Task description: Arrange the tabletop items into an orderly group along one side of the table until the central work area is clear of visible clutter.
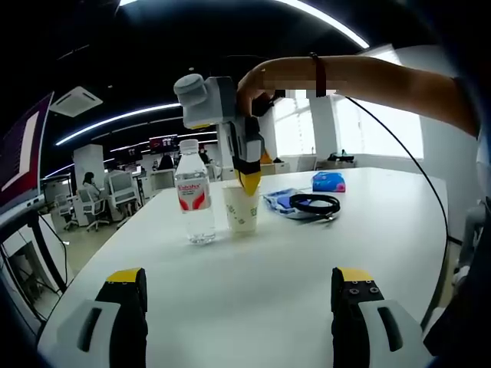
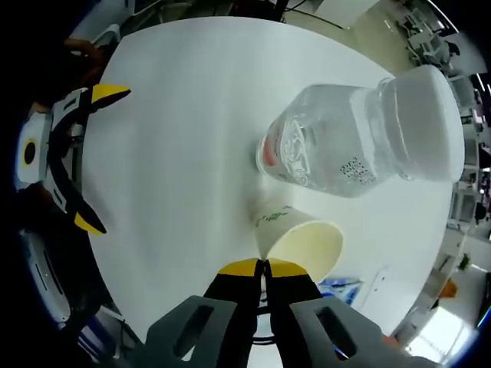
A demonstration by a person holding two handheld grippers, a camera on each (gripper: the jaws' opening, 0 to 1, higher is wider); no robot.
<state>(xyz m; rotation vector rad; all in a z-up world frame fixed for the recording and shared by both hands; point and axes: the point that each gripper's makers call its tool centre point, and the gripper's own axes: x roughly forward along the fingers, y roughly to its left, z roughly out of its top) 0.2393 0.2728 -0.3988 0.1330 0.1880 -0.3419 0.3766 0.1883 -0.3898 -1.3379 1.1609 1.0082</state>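
A white paper cup (image 1: 242, 208) with green print stands on the white table (image 1: 291, 268), close beside a clear water bottle (image 1: 196, 203) with a red label. My right gripper (image 1: 249, 182) comes down from above, held by a hand, with its yellow tips pinched on the cup's rim. In the right gripper view its jaws (image 2: 263, 267) are shut on the rim of the cup (image 2: 301, 239), and the bottle (image 2: 353, 146) stands just beyond. My left gripper (image 1: 239, 282) hovers low over the near table, open with nothing between its jaws, and appears as the left gripper (image 2: 80, 157) at the left.
Beyond the cup lie a coiled black cable (image 1: 314, 203) on a blue packet (image 1: 278, 201) and a blue tissue pack (image 1: 328, 182). The table's rounded edge (image 1: 441, 230) runs along the right. Office desks and chairs stand behind at the left.
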